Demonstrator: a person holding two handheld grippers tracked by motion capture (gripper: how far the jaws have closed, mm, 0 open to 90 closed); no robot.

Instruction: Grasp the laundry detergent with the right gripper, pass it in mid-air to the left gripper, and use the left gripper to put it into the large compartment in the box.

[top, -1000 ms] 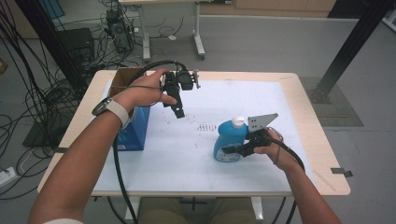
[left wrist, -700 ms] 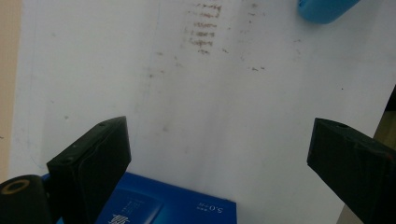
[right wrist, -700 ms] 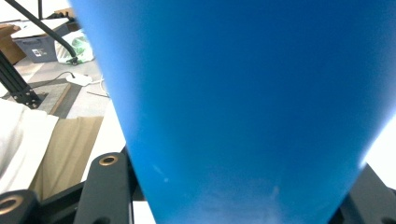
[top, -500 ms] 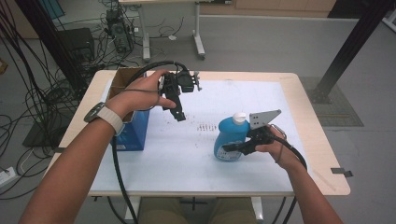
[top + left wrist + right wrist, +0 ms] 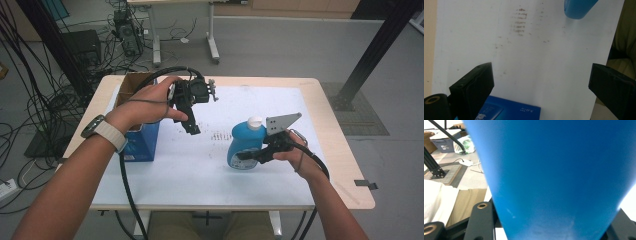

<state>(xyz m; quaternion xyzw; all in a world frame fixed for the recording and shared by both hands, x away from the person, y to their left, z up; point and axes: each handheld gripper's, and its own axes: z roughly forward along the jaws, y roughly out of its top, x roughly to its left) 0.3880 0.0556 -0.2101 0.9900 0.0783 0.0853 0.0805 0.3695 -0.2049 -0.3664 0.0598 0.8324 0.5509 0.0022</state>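
Blue bottle (image 5: pixel 243 145) with white cap (image 5: pixel 255 121): upright, right of centre on the white-covered tabletop (image 5: pixel 210 165), clamped at its lower body by the right tool (image 5: pixel 245 156). Left tool (image 5: pixel 192 127): jaws spread wide and empty, raised over the tabletop just beside the blue box (image 5: pixel 142 142) at the left edge.

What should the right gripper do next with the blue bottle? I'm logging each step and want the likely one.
Probably carry the blue bottle toward the open cardboard box at the table's left. The right gripper is clamped on the bottle's lower body, and the left gripper hangs open and empty beside that box, near the blue carton.
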